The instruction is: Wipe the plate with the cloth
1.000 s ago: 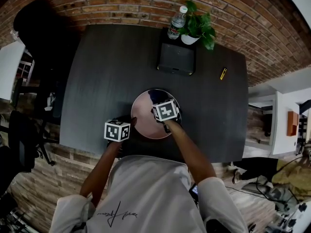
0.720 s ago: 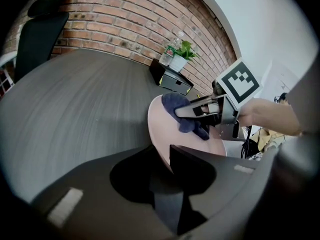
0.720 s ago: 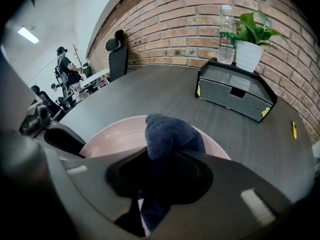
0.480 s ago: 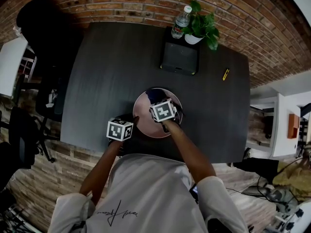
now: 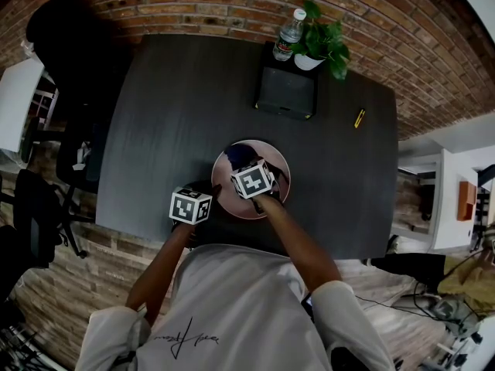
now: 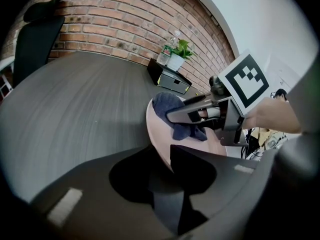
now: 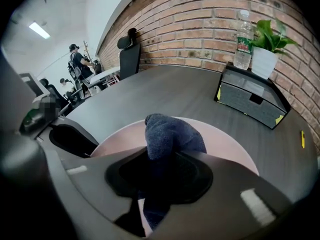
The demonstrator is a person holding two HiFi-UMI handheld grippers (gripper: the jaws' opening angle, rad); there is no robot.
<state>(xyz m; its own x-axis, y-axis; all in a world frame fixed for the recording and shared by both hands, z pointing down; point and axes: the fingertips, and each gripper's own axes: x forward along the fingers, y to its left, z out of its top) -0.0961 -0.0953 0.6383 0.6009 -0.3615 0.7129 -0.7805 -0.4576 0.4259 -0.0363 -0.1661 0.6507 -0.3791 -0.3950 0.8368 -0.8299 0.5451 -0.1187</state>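
Dark grey and nearest the person, the left tongs [image 6: 161, 157] are waiting at the near left edge of the pink plate [image 6: 156, 134]. Their two halves have just been spreading apart, and they are now standing open with the plate's rim reaching into the gap between them, nothing pressing on it. Their marker cube is showing above the desk's near edge in the head view.

Just beyond, the right tongs [image 7: 160, 159] are reaching down onto the plate and pinching a dark blue cloth [image 7: 169, 134]. The cloth is bunching up above the tips in a rounded fold and trailing down between them, lying on the plate's left half, towards the left tongs.

The plate is lying flat near the front of the dark wood-grain desk [image 5: 170, 114], a little right of the middle.

Farther back, a black box [image 5: 286, 91] is sitting by the desk's far edge, with a small yellow object [image 5: 359, 117] lying apart to its right. Behind the box, a clear water bottle [image 5: 288, 31] and a green plant in a white pot [image 5: 319, 43] are standing side by side, against a red brick wall [image 5: 193, 6].
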